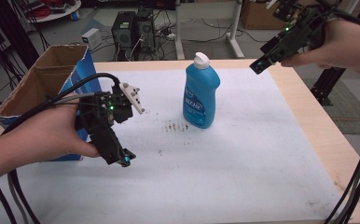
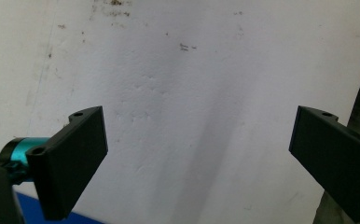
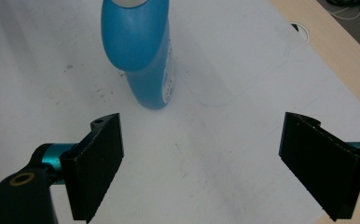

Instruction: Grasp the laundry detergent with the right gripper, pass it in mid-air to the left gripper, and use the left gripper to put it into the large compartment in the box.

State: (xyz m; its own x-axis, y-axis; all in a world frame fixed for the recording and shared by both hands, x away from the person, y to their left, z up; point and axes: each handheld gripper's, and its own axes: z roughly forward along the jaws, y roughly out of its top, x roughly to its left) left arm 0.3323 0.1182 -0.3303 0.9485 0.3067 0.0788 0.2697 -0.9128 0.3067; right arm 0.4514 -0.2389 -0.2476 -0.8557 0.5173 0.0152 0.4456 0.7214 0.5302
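Bottle (image 1: 201,92) upright, blue with a white cap, standing near the middle of the white-covered worktop (image 1: 243,158), a few dark specks just beside its base. Right gripper (image 1: 257,65) hangs high over the far right edge, jaws spread wide and empty, pointing down toward the bottle. Left gripper (image 1: 124,160) hovers low by the open cardboard box (image 1: 43,84), jaws wide apart too, nothing between them.

A blue bottle (image 1: 201,95) with a white cap stands up on the white table (image 1: 243,163), the left gripper (image 1: 124,160) is low near a cardboard box (image 1: 43,84), and the right gripper (image 1: 257,65) is up high, apart from the bottle
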